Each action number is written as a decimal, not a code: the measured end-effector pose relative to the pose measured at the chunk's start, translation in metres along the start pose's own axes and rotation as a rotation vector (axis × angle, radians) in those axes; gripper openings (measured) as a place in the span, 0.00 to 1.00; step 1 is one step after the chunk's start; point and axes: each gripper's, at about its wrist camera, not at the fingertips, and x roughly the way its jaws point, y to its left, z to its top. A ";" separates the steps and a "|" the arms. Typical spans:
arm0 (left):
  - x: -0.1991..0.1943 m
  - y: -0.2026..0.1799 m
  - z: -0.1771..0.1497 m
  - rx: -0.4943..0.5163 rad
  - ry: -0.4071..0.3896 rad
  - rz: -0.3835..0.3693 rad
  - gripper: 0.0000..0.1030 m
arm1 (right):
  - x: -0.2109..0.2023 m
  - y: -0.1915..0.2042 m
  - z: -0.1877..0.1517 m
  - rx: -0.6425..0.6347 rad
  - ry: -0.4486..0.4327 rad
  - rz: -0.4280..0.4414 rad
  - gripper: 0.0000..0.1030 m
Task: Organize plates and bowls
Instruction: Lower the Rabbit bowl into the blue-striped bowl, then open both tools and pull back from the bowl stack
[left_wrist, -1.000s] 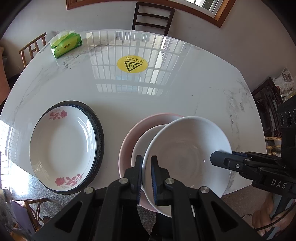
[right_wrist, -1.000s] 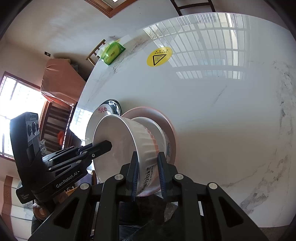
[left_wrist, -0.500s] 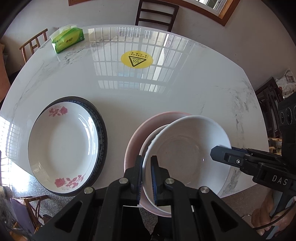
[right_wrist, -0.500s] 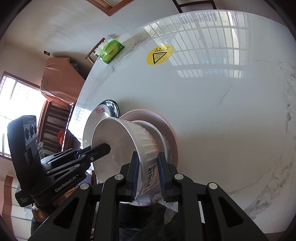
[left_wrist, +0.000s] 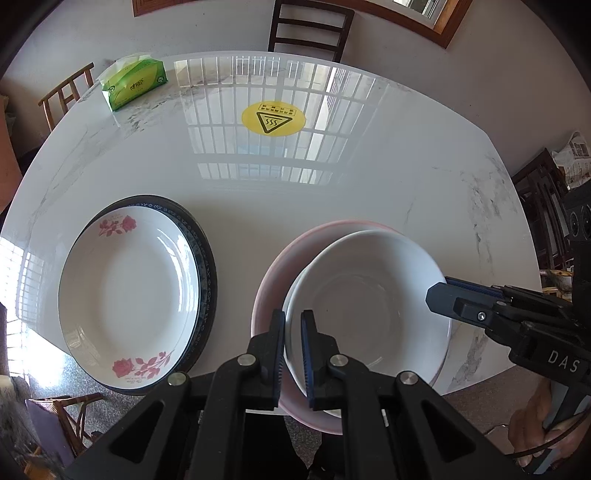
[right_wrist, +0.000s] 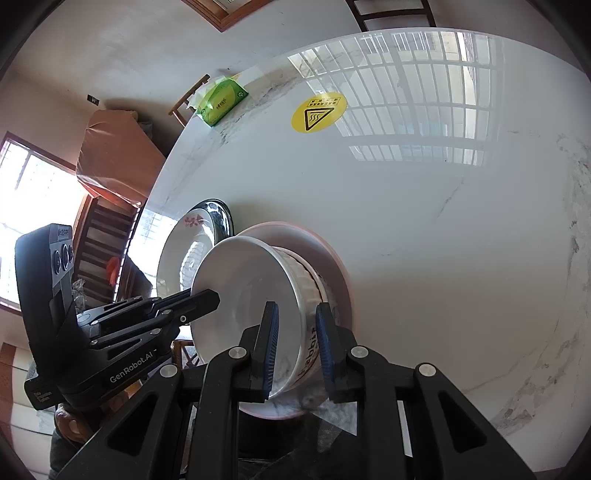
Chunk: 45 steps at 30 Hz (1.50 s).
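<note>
Since a second ago the white bowl (left_wrist: 369, 299) has sunk from a tilt to sit nested in the pink bowl (left_wrist: 280, 266). The left gripper (left_wrist: 293, 347) clenches its near rim; the right gripper (right_wrist: 295, 339) grasps the opposite wall. Release looks due. The stacked plates (left_wrist: 129, 291) lie left of the pink bowl.

**Both grippers on one bowl rim**

The left gripper (left_wrist: 293, 332) points steeply down, its jaws pinched tight on the near rim of the white bowl (left_wrist: 369, 306). The right gripper (right_wrist: 295, 332) slants in from the other side, its jaws straddling the bowl's ribbed wall, blue pads (right_wrist: 271, 343) at it. A hand (left_wrist: 532, 432) grips the right gripper's handle.
</note>
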 end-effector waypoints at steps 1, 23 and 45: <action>-0.004 -0.002 -0.001 0.014 -0.022 0.009 0.09 | -0.001 0.000 0.000 -0.005 -0.006 -0.003 0.21; -0.039 0.051 -0.061 -0.051 -0.293 0.038 0.36 | -0.045 -0.008 -0.070 -0.057 -0.427 -0.147 0.38; -0.013 0.050 -0.046 -0.050 -0.134 -0.050 0.37 | -0.027 -0.020 -0.065 -0.047 -0.339 -0.196 0.39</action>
